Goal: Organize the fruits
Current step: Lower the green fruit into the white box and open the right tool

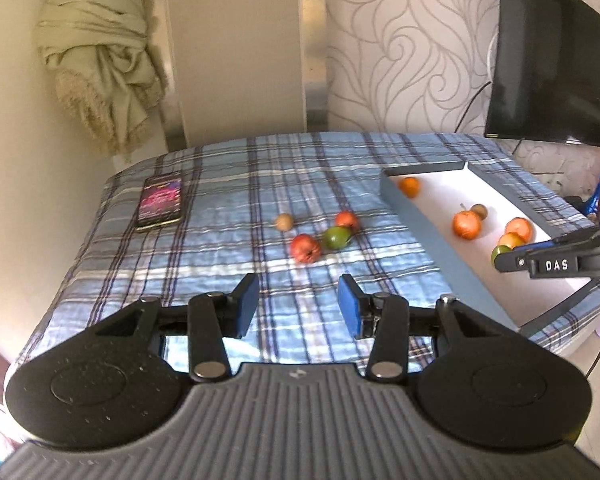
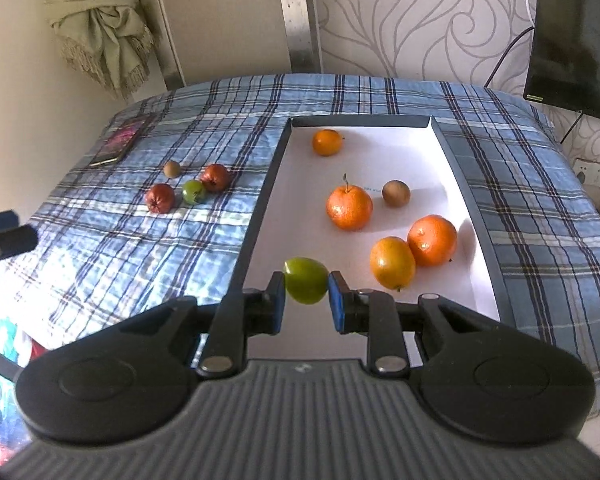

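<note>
Carrying a small round green fruit (image 2: 305,280) was the step you were on. Your right gripper (image 2: 306,300) pinched it between its two blue pads, and it hung just over the near left part of the shallow grey tray with the white floor (image 2: 259,216). Five fruits already lay in that tray: a small orange one at the far end, a big orange with a stem, a little brown one, and two orange ones touching by the right wall.

Next, I think you needed to lower the green fruit onto a bare white spot and spread the pads.

Your left gripper (image 1: 298,306) held nothing. Its pads stood apart, and it pointed down at the blue checked cloth (image 1: 219,248). Ahead of it lay four loose fruits (image 1: 320,236): two red, one green, one small brown.
</note>
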